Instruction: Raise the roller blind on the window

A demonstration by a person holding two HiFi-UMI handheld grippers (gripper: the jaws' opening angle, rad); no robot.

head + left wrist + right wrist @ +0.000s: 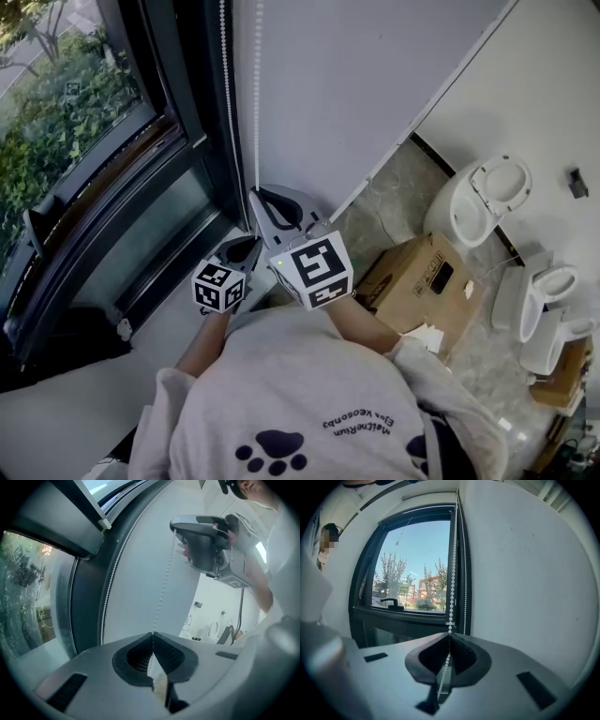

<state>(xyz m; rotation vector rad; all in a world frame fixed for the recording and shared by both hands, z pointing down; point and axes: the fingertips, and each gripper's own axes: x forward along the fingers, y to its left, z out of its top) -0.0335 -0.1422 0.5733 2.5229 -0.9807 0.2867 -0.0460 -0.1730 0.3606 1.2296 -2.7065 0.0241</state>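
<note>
Chain strands (257, 94) number two; left gripper (152, 635) and right gripper (449, 638) clamp one.

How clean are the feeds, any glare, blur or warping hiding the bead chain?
Head view: even daylight, sharp; bead chain clear against the wall. Left gripper view: fisheye bends the window frame, chain pale against the bright wall. Right gripper view: bright sky behind the window, chain crisp, corners vignetted black.
</note>
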